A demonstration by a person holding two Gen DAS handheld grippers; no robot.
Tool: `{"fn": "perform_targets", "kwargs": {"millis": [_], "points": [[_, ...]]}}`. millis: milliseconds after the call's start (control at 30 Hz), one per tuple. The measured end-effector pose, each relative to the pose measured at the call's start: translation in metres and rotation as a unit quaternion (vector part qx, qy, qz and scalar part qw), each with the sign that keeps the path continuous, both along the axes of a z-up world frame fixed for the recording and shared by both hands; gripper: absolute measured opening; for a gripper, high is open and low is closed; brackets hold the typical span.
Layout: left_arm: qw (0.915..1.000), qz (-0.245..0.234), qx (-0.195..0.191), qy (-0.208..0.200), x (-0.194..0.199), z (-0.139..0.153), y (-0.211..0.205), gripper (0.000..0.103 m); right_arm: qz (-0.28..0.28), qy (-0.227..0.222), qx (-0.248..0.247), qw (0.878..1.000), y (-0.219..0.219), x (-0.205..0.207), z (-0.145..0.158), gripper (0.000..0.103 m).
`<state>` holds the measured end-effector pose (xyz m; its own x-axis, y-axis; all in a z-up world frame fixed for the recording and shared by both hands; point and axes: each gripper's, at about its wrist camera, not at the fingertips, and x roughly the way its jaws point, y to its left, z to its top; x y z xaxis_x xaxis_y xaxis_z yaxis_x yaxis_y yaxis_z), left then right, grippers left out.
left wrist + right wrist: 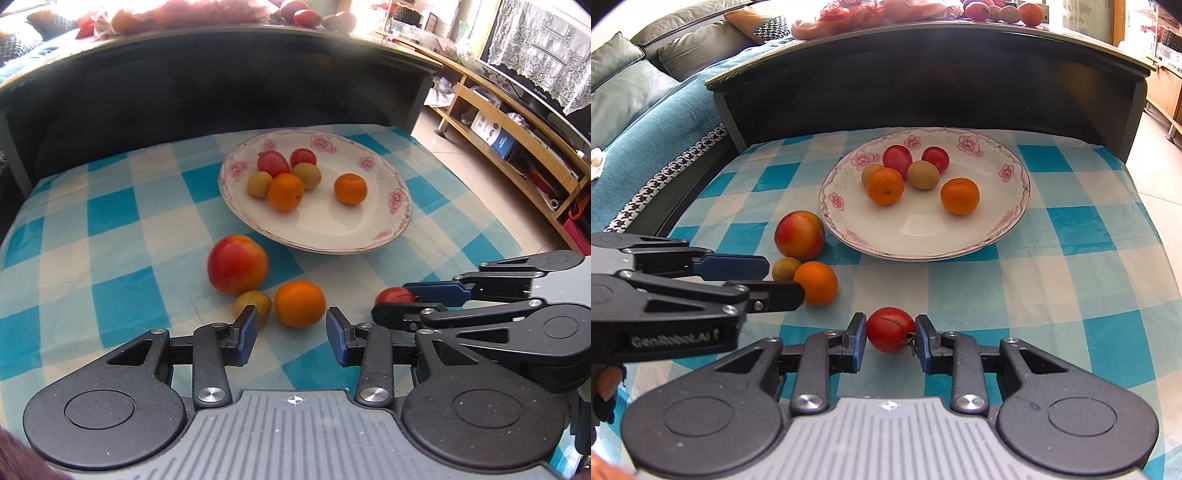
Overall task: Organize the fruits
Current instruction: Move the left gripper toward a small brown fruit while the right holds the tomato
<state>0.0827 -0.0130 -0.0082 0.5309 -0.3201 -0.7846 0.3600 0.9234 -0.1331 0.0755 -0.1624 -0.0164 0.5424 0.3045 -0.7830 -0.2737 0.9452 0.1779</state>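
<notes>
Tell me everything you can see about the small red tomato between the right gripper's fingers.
The small round red tomato is glossy and smooth, with a dried brown stem curling at its lower right. It sits at the near edge of the blue-and-white checked tablecloth, whether resting or just lifted I cannot tell. The right hand-held gripper is shut on it, blue pads pressing both sides. It lies apart from the flowered white plate and the loose fruit to its left.
</notes>
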Motion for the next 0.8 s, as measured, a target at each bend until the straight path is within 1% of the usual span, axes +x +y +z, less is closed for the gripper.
{"fn": "perform_targets", "kwargs": {"millis": [67,167,367,500,567,633,667,800], "points": [[1.0,-0.007,0.002,-0.004,-0.001,0.001,-0.003,0.048,0.001,0.0,0.001,1.0,0.0,0.0,0.0,0.032],[0.9999,-0.003,0.01,-0.01,0.0,-0.001,-0.003,0.049,0.0,0.001,0.001,1.0,0.0,0.001,-0.001,0.032],[0.9999,0.016,0.005,-0.003,0.007,-0.004,0.007,0.049,0.001,0.003,0.003,1.0,-0.001,0.0,-0.002,0.032],[0.9999,0.011,0.004,-0.002,0.007,-0.005,0.007,0.049,0.0,0.006,0.003,1.0,-0.002,0.001,-0.003,0.032],[0.9999,0.008,0.006,-0.003,0.009,-0.007,0.007,0.054,0.001,0.007,0.003,1.0,-0.002,0.002,-0.004,0.032],[0.9999,0.013,0.0,0.003,0.011,-0.009,0.011,0.055,0.002,0.009,0.002,1.0,-0.001,0.002,-0.005,0.031],[0.9999,0.015,-0.002,0.006,0.012,-0.009,0.013,0.052,0.002,0.01,0.002,1.0,-0.001,0.001,-0.005,0.032],[0.9998,0.014,0.006,0.013,0.017,-0.015,0.015,0.051,0.003,0.011,0.004,1.0,-0.002,0.0,-0.006,0.032]]}}
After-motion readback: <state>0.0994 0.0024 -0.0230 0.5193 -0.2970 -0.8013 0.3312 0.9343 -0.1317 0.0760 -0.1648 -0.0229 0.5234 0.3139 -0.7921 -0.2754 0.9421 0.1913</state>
